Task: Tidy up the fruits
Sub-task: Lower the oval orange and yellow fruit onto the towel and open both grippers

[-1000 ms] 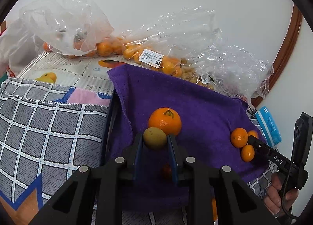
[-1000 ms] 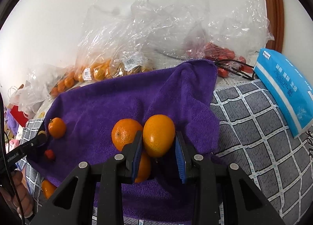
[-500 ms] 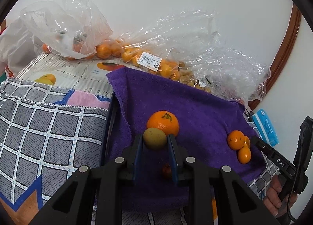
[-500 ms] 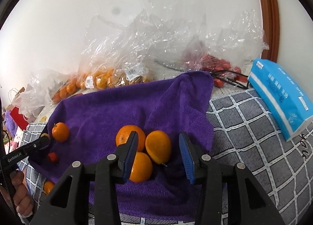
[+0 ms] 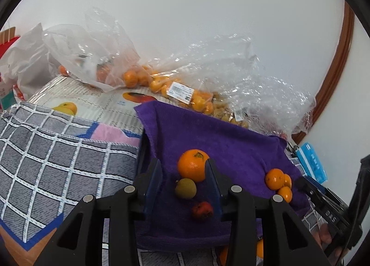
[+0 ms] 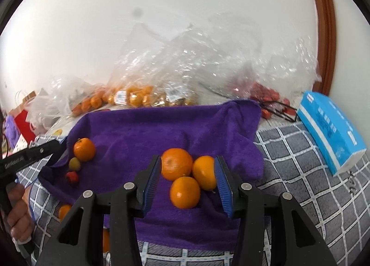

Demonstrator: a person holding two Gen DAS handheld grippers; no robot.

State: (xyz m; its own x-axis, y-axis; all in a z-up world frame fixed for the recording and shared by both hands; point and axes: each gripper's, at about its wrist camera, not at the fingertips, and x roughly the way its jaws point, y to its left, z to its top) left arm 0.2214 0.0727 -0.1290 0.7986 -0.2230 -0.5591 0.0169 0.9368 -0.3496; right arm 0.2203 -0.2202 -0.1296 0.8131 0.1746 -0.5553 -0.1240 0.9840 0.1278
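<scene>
Against white wall (image 6: 161,23), purple towel (image 6: 150,132) over checked cloth (image 6: 300,173), both tools opening, empty

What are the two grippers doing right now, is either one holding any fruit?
Left gripper: jaws opening, holding nothing; the greenish fruit lies loose between them.
Right gripper: jaws opening, holding nothing; three oranges sit on the purple towel.

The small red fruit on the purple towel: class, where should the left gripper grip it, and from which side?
Grip the small red fruit across its round middle, coming from above: it lies free on the purple towel, apart from the yellow-green fruit. The left gripper is opening.
</scene>
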